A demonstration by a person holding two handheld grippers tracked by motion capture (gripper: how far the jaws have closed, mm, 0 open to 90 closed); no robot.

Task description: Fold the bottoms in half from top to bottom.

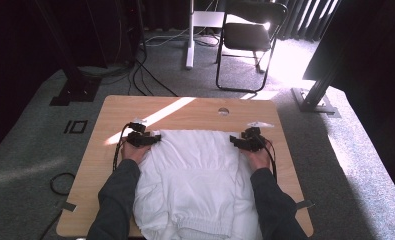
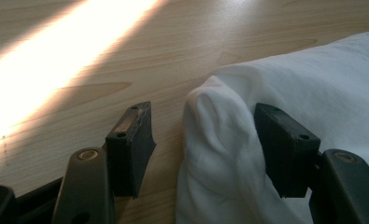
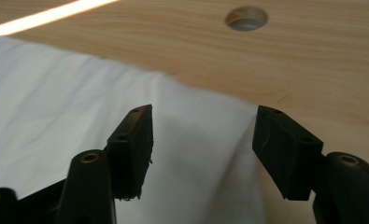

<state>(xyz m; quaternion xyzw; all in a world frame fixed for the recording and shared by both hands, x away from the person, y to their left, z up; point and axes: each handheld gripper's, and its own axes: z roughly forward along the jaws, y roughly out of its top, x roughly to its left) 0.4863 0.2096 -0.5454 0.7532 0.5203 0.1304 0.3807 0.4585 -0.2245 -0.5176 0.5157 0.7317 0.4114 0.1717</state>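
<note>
Presently both grippers, left (image 1: pixel 152 140) and right (image 1: pixel 236 141), stand open at the white garment's (image 1: pixel 195 175) far corners, gripping nothing; smoothing or re-gripping appears next.

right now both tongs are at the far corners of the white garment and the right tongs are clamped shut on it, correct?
Not quite. The right tongs stand open over the white garment, as the right gripper view shows. Both tongs are at its far corners; the left tongs are there too.

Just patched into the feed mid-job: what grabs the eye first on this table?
A white garment spreads over the near middle of the wooden table, with the left gripper and right gripper at its far corners, jaws open. In the left gripper view a bunched fold of cloth sits between the jaws. A bright sunlight stripe crosses the far tabletop.
</note>
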